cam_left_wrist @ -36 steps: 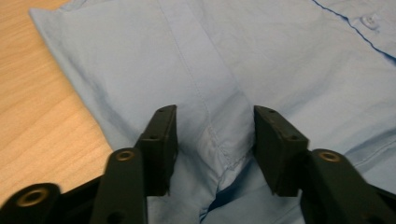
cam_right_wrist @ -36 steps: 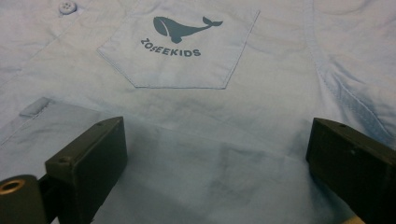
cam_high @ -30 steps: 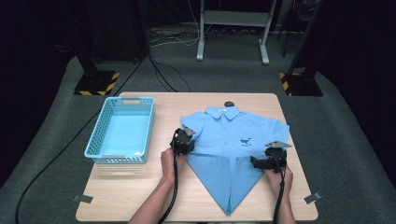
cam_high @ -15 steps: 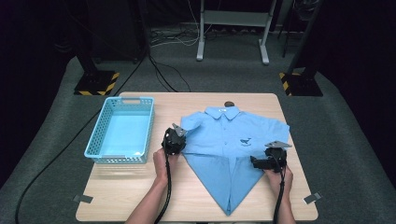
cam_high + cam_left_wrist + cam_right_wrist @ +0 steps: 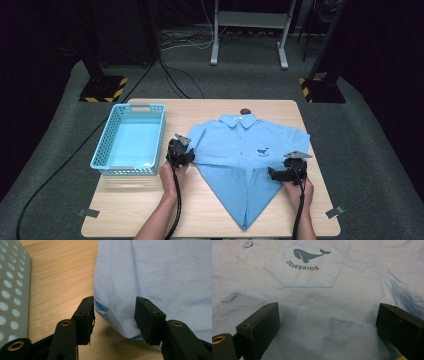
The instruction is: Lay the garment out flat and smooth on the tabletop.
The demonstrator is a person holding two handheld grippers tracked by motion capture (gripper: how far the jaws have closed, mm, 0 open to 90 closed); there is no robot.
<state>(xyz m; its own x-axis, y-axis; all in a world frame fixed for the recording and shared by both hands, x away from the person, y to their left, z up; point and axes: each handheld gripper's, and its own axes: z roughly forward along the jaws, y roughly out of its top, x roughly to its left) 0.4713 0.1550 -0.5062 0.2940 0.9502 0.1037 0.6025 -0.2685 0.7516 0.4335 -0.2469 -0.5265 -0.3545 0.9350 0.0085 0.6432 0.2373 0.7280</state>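
Dark flooring surrounds the wooden counter (image 5: 150,200) on which a light blue shirt (image 5: 240,150) lies spread flat, collar away from the person. At the shirt's left sleeve edge the left tool (image 5: 113,315) has just been opening its jaws; the folded sleeve corner sits between them, unpinched. Over the shirt's right side, below its whale-printed pocket (image 5: 308,263), the right tool (image 5: 329,322) hovers spread wide. Left of the shirt stands a blue basket (image 5: 105,150).

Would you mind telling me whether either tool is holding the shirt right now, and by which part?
Nothing is held. The left tool has just been opening; its jaws straddle the shirt sleeve corner without pressing. The right tool stands open over the front.
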